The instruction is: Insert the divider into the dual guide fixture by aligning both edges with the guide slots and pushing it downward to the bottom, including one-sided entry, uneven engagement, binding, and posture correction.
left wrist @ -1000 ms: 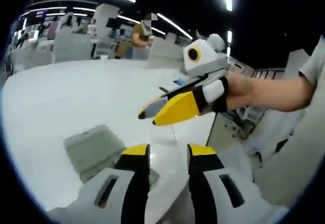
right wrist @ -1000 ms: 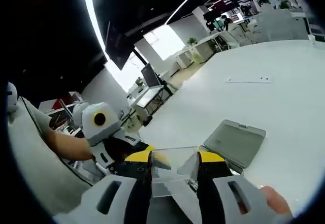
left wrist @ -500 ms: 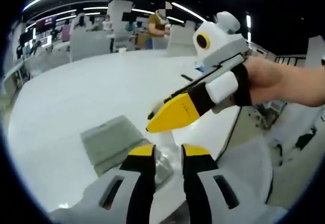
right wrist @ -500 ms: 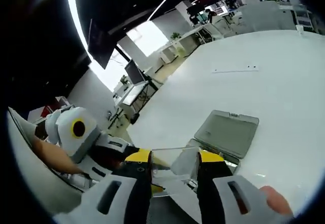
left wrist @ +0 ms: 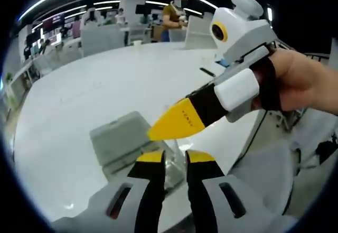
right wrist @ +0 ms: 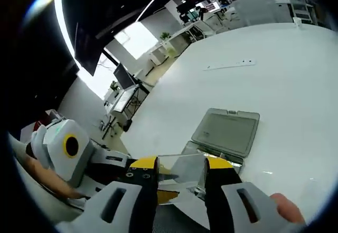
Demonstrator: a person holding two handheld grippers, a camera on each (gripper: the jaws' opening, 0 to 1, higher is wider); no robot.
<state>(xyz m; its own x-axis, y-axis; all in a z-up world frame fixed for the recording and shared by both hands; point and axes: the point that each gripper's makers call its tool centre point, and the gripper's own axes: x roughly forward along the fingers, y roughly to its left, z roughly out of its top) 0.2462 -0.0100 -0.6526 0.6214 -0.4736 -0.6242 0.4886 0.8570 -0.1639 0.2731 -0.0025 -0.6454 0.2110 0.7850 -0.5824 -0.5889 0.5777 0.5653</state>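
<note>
The right gripper (right wrist: 180,176) is clamping the clear divider (right wrist: 182,170); the left gripper (left wrist: 174,159), nearly closed, is nearing the grey fixture (right wrist: 226,132) at one o'clock on the worktop (right wrist: 285,74). Level both edges before pressing.

We saw a wide white table (right wrist: 296,74) with a thin white strip (right wrist: 226,64) lying toward its far edge. Beyond the table's side edge stood desks with monitors (right wrist: 122,77) and a bright window (right wrist: 138,38). A person (left wrist: 172,16) stood past the far edge.
</note>
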